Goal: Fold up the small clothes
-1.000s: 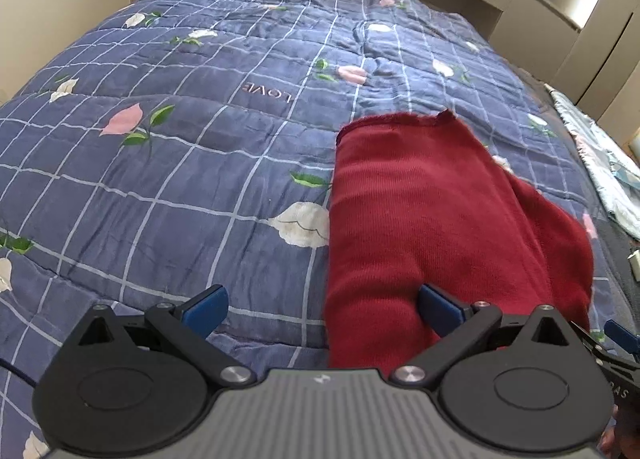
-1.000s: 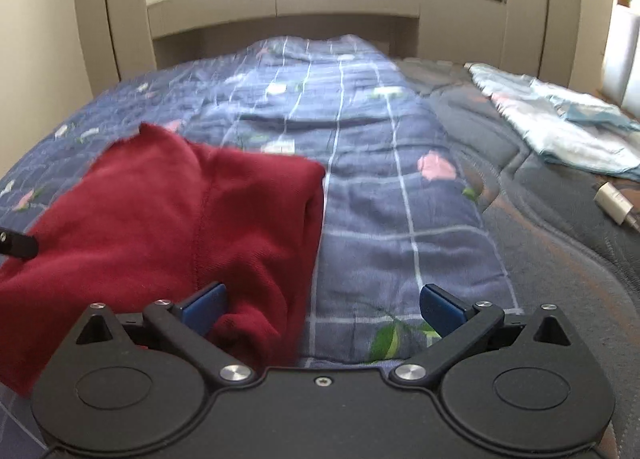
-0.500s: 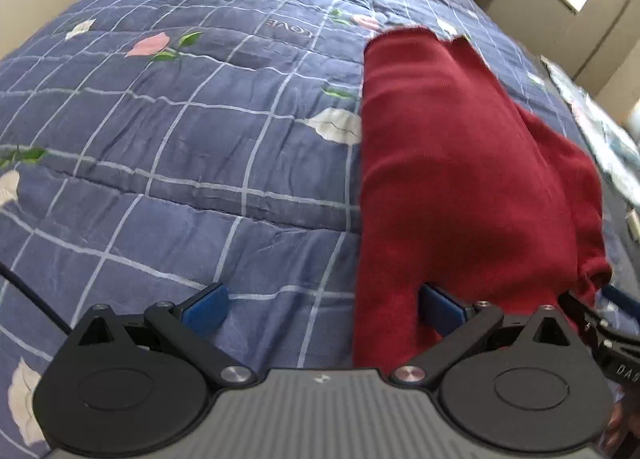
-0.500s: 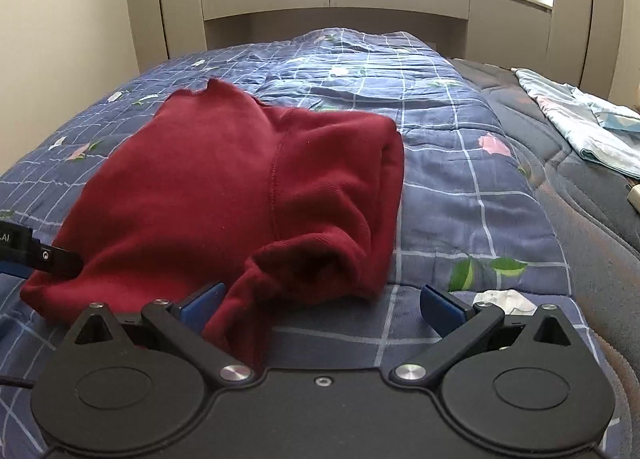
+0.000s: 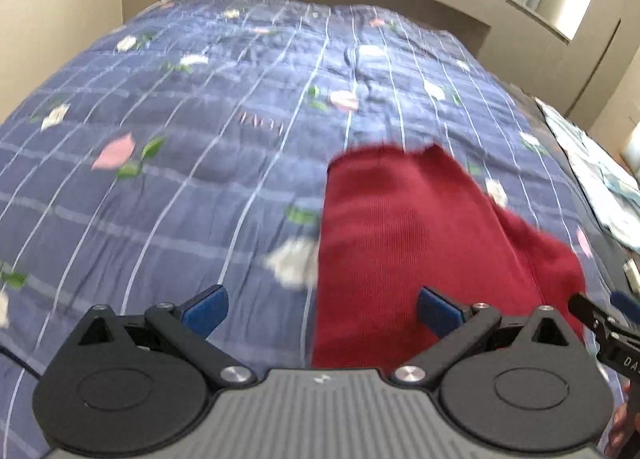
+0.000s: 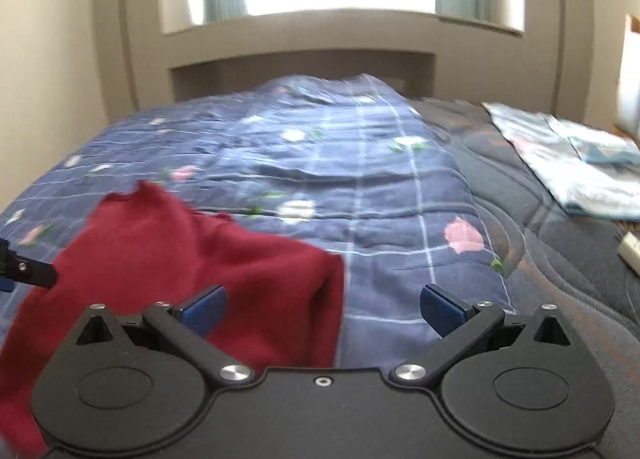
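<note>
A dark red knit garment (image 5: pixel 416 243) lies folded lengthwise on the blue flowered quilt (image 5: pixel 180 163). It also shows in the right wrist view (image 6: pixel 208 271). My left gripper (image 5: pixel 320 309) is open and empty, its right finger over the garment's near left edge. My right gripper (image 6: pixel 322 309) is open and empty, its left finger over the garment's near right part. Each view catches a black tip of the other gripper at its edge.
A folded pale blue cloth (image 6: pixel 576 167) lies on the dark mattress at the right. A small white object (image 6: pixel 630 245) lies near the right edge. The headboard wall (image 6: pixel 304 67) and window stand beyond the bed.
Both views have tilted up and pulled back from the garment; more of the quilt and headboard shows. The garment lies flatter than half a second ago. Both grippers stay open.
</note>
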`<state>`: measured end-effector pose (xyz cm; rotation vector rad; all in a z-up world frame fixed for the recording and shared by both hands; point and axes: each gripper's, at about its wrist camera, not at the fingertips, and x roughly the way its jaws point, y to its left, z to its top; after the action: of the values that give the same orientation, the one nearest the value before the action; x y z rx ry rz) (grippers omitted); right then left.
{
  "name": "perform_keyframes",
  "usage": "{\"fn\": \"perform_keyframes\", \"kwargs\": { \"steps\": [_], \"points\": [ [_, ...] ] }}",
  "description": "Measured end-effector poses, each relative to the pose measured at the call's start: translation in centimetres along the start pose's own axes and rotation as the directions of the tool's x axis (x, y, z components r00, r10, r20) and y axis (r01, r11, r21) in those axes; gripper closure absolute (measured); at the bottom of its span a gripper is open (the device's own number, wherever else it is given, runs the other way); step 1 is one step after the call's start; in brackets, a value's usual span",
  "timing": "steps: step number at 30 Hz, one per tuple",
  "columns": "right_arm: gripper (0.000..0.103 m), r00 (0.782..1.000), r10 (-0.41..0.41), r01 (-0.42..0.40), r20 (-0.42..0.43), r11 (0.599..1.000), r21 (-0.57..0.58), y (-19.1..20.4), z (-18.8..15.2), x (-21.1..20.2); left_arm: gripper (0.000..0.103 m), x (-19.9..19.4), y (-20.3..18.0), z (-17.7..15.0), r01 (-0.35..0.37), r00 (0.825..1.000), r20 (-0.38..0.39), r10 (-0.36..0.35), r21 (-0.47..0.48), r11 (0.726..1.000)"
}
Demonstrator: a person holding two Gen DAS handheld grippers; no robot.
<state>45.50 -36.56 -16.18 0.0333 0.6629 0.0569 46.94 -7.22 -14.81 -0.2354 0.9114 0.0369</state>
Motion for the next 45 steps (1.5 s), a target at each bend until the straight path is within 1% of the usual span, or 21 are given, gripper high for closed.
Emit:
{"fn": "perform_keyframes", "kwargs": {
  "steps": [2,4,9,13,17,24,32,37,39,41,45],
  "points": [
    [0.001,0.999,-0.008,0.009,-0.037,1.000,0.027,-0.4,-0.3,1.4,0.000,1.6,-0.5,0.8,-0.028,1.000,-0.015,0.028,-0.003,1.000],
    [0.001,0.997,-0.003,0.006,-0.074,0.999,0.037,-0.7,-0.9,2.2,0.000,3.1,-0.8,1.3,-0.032,0.998,-0.046,0.032,-0.002,0.999],
    [0.001,0.998,0.016,-0.013,-0.057,0.999,0.051,-1.0,-2.2,2.2,0.000,4.0,-1.7,1.1,-0.036,0.998,-0.048,0.038,0.040,0.999],
    [0.001,0.998,0.011,-0.009,-0.054,0.999,0.047,-0.8,-2.3,2.4,0.000,4.4,-1.4,1.0,-0.019,0.998,-0.054,0.021,0.035,0.999],
    [0.001,0.998,0.009,-0.006,-0.061,0.999,0.054,-0.8,-2.1,2.4,0.000,4.4,-1.1,1.2,-0.009,0.998,-0.068,0.010,0.019,1.000],
    [0.001,0.996,0.001,0.007,-0.089,0.996,0.091,-0.9,-2.0,2.0,0.000,4.0,-1.5,1.3,-0.029,0.996,-0.079,0.031,0.034,0.999],
    [0.001,0.993,0.021,-0.006,-0.115,0.992,0.126,-1.5,-2.6,0.5,0.001,2.8,-1.1,0.8,-0.019,0.996,-0.090,0.022,0.034,0.999],
    [0.001,0.992,0.028,-0.009,-0.124,0.989,0.151,-1.8,-2.9,-0.4,0.001,2.0,-1.1,0.3,-0.025,0.995,-0.095,0.029,0.045,0.999],
    [0.001,0.992,0.066,-0.046,-0.112,0.983,0.176,-2.1,-2.7,-0.9,0.001,1.8,-1.1,0.2,-0.027,0.995,-0.096,0.032,0.048,0.998],
    [0.001,0.986,0.143,-0.125,-0.084,0.973,0.192,-2.3,-2.5,-1.4,0.001,1.7,-1.0,0.3,-0.026,0.994,-0.102,0.031,0.045,0.999],
    [0.001,0.977,0.188,-0.168,-0.103,0.971,0.172,-1.7,-2.1,-1.1,0.001,1.7,-0.6,0.3,-0.015,0.993,-0.117,0.017,0.019,1.000]
  ]
}}
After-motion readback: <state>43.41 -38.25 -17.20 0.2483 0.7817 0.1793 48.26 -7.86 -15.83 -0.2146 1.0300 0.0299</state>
